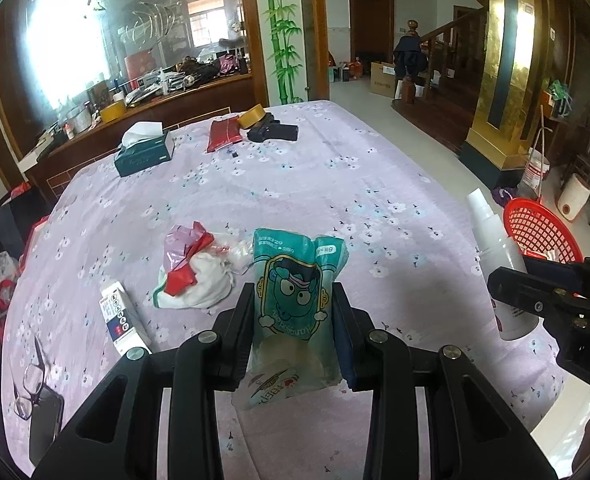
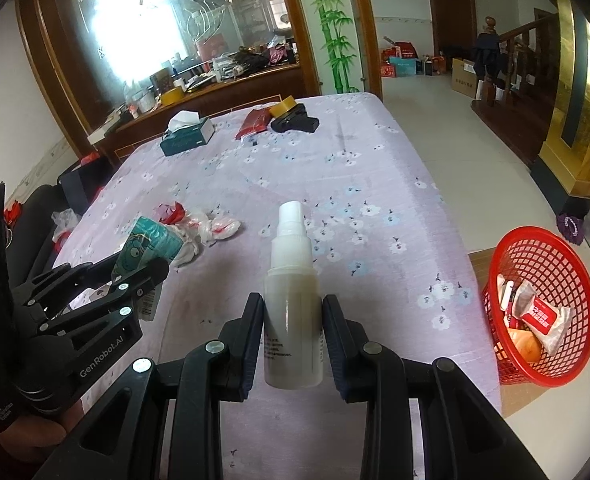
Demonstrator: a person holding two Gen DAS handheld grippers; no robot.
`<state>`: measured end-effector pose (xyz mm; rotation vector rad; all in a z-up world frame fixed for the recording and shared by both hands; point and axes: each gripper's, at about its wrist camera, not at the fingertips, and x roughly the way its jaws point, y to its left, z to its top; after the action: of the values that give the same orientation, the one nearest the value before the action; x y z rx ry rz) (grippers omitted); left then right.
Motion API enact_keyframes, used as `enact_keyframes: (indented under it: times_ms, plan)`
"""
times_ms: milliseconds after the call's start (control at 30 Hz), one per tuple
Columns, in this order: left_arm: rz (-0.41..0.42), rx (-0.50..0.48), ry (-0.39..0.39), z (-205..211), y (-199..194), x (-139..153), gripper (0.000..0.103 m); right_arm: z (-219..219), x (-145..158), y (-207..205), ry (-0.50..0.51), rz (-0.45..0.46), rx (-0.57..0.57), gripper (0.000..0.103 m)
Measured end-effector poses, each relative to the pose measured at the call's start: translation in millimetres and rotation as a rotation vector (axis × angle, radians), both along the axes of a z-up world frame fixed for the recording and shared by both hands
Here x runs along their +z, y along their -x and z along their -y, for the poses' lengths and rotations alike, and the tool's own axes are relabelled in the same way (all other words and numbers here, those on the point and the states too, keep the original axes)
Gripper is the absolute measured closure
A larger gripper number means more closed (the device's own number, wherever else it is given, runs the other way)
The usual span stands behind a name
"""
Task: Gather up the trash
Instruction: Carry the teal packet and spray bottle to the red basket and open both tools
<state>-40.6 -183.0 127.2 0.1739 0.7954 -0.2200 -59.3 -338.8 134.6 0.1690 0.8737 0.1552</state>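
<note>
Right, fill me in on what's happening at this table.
A person is clearing trash with a handheld gripper in each hand. The left gripper is shut on a teal snack packet, the right gripper on a white spray bottle, both above the purple floral tablecloth. A red basket beside the table already holds wrappers. A crumpled pile of bags remains on the cloth.

The red basket (image 1: 543, 232) is cut off behind the right gripper (image 1: 507, 284).

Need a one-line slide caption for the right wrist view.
Right tool grips a white spray bottle above the floral tablecloth, red basket of collected trash at right.
</note>
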Motion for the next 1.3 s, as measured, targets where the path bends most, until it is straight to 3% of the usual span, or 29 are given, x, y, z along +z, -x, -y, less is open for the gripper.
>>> enact_keyframes:
  times_ms: [1300]
  plan:
    - [0.006,-0.037,-0.022,22.5,-2.5,-0.8,0.069,11.9,3.7,3.2,-0.002,0.002,-0.041,0.07]
